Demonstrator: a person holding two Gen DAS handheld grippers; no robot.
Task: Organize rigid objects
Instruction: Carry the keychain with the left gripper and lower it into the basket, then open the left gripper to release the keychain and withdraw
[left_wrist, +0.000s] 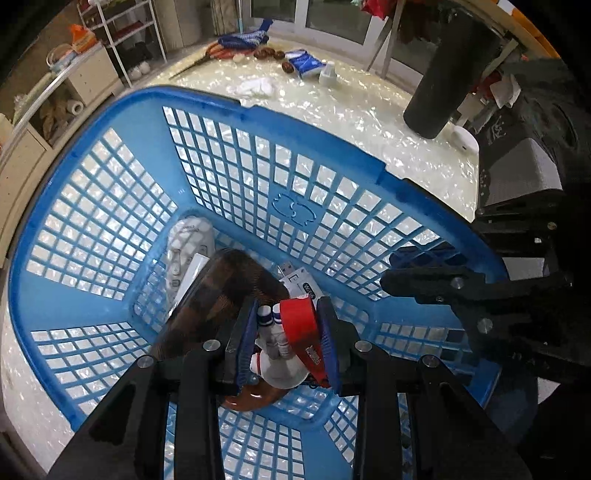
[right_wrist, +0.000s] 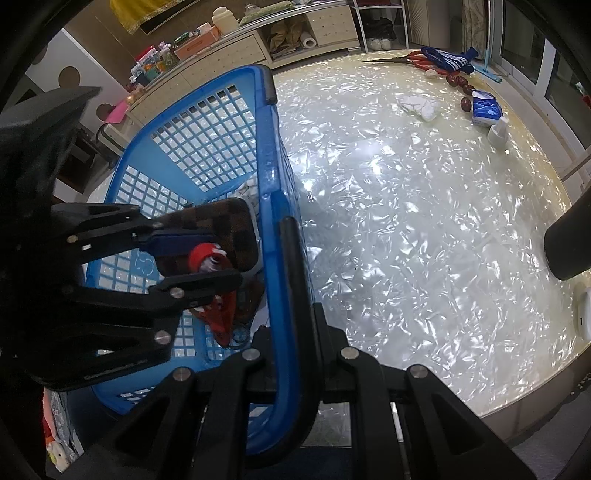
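A blue lattice basket (left_wrist: 110, 122) stands on the pearly table. My left gripper (left_wrist: 286, 332) reaches down inside it, shut on a red packet (left_wrist: 301, 328) with small white blue-capped bottles (left_wrist: 271, 330). The right wrist view shows the same gripper (right_wrist: 203, 258) and the red packet (right_wrist: 201, 254) from the side. On the basket floor lie a brown checked case (left_wrist: 221, 295), a white remote-like thing (left_wrist: 188, 251) and a white USB device (left_wrist: 301, 284). My right gripper (right_wrist: 295, 295) is shut on the basket rim (right_wrist: 271, 166); in the left wrist view this right gripper (left_wrist: 424, 284) sits at the right rim.
A tall black cylinder (right_wrist: 569, 243) and a white device (right_wrist: 583, 317) stand at the table's right edge. At the far end lie a blue tissue pack (right_wrist: 485, 109), a white cloth (right_wrist: 421, 105), a small white bottle (right_wrist: 496, 134), scissors and dark fruits. Shelves line the wall.
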